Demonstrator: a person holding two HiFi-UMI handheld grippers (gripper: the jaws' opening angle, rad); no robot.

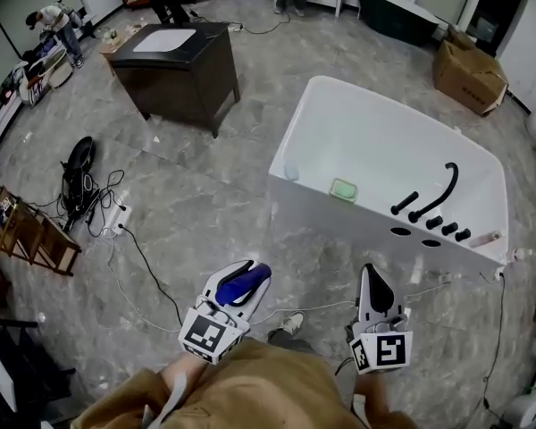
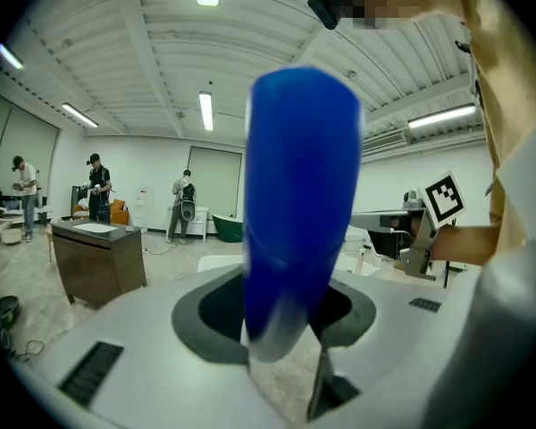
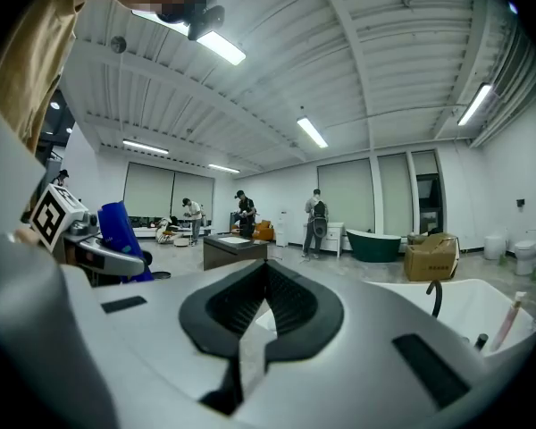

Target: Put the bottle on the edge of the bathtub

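While left tool (image 1: 247, 273) clasps smooth blue cylindrical bottle (image 2: 299, 204), perhaps plastic, right tool (image 3: 266, 264) closed.

- Left gripper (image 1: 242, 281): white moulded shell, with the left marker cube (image 1: 209, 333) in black-and-white squares at the rear.
- Right gripper (image 1: 370, 273): white shell, black ribbed pads (image 3: 290, 304), and the right marker cube (image 1: 383, 350) to match.
- Clothing: tan long-sleeved top (image 1: 250, 387); one pale shoe (image 1: 291, 323), possibly a sneaker.

Head cam steep down; gripper cams level, fwd; head/right share bathtub (image 1: 366, 137).
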